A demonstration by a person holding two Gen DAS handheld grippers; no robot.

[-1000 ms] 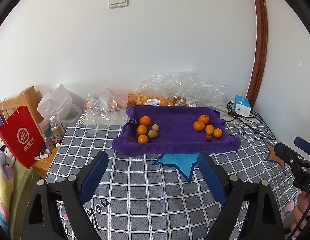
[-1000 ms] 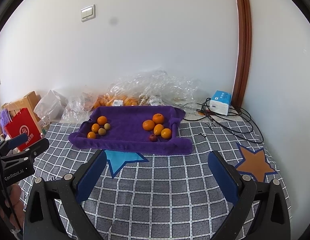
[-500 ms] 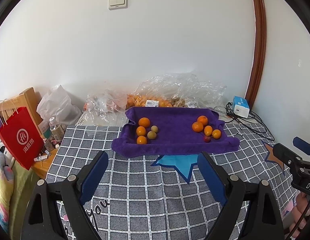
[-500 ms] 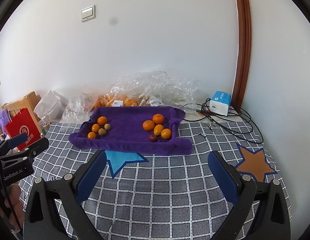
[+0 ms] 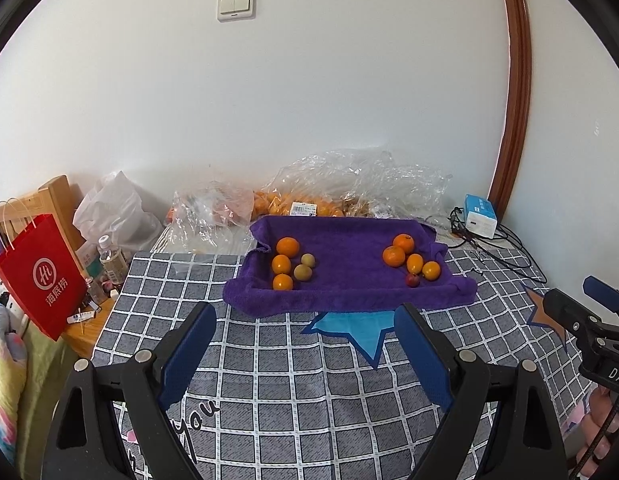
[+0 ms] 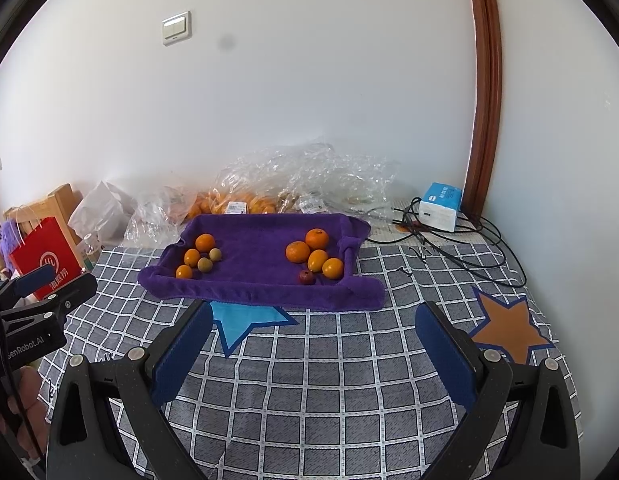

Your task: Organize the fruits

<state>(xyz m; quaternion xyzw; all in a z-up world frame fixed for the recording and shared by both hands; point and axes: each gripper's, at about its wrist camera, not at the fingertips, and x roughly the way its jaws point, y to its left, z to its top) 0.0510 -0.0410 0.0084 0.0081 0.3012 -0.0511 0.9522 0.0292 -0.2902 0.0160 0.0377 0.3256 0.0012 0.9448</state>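
Note:
A purple towel (image 5: 349, 276) (image 6: 261, 276) lies on the checked bedspread with fruit in two groups. On its left are three oranges (image 5: 287, 247) (image 6: 205, 242) and two greenish fruits (image 5: 303, 272) (image 6: 205, 265). On its right are several oranges (image 5: 394, 256) (image 6: 297, 251) and a small dark red fruit (image 5: 412, 280) (image 6: 306, 277). My left gripper (image 5: 305, 322) is open and empty, well short of the towel. My right gripper (image 6: 313, 320) is open and empty too, also short of the towel.
Clear plastic bags (image 5: 349, 188) holding more oranges lie behind the towel by the wall. A blue-white box (image 5: 479, 222) and black cables (image 6: 449, 240) sit at the right. A red paper bag (image 5: 41, 276), bottles and a wooden stand are at the left.
Both views have pulled back and risen very slightly; the towel sits a little higher in the left wrist view. Both grippers stay open. No fruit has moved.

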